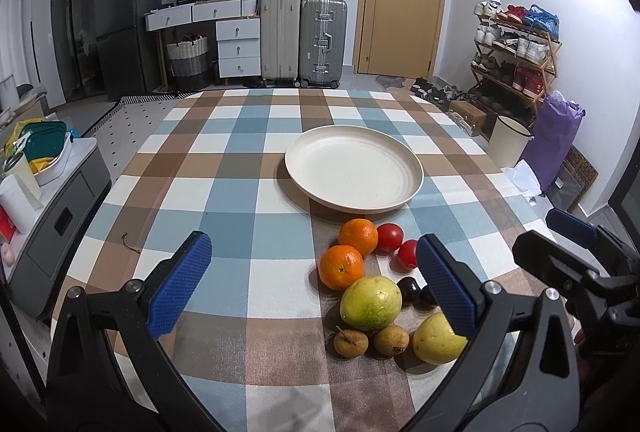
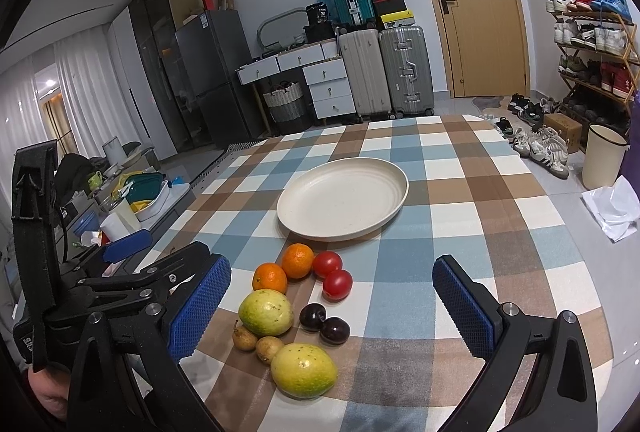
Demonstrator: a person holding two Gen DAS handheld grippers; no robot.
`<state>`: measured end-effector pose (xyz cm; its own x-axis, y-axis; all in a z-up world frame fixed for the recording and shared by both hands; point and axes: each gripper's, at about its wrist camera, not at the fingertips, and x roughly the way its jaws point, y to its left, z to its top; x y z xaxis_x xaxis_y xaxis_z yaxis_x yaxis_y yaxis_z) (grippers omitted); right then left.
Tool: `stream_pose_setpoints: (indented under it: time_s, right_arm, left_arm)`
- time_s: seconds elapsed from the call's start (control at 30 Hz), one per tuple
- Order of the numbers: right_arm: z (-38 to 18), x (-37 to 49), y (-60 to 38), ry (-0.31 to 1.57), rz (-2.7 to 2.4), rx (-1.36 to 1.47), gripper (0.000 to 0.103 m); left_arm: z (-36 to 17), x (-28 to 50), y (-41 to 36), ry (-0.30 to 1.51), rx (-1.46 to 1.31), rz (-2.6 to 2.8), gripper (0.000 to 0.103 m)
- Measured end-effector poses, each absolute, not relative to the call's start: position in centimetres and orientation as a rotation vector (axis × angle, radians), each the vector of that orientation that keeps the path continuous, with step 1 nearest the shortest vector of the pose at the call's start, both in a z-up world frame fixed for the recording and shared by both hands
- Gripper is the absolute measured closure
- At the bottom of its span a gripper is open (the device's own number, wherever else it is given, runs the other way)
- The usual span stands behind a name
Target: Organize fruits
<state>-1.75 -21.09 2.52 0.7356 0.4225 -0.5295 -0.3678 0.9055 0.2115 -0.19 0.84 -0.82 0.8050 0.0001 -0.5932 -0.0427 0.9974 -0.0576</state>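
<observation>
With the left gripper (image 1: 314, 274) and right gripper (image 2: 332, 306) both hovering wide apart and empty, the fruits are lying clustered just before the empty plate (image 2: 394, 200), the guava (image 2: 266, 313) likely firm, smooth and rolling, gripping best across its middle.

Left gripper (image 1: 316, 274), black frame with blue textured pads: jaws spread wide, nothing between them, held above the table, pointing toward the far side. Right gripper (image 2: 332, 302), same black-and-blue build: jaws also wide apart, empty, level with the left one and just beside it on the right. Each tool appears at the edge of the other's camera. Part of a hand (image 2: 50, 398) grips the left gripper's handle at near left.
</observation>
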Motion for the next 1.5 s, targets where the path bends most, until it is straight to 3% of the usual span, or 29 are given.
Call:
stream_pose_setpoints:
  time_s: [1.13,1.3,1.5]
  right_arm:
    - [-5.2,-2.2,-20.2,0.843,0.545,0.063,0.001]
    - [-5.5,-2.2,-19.9,0.861,0.562,0.061,0.009]
    - [-6.0,-2.2,-19.7,0.884,0.601,0.091,0.028]
  left_arm:
    - [-2.6,0.4,3.7,0.679,-0.122,0.078,0.001]
    - [-2.8,0.4,3.7,0.685,-0.124,0.079,0.001]
    - [-2.9,0.5,3.7,0.687,-0.123,0.080,0.001]
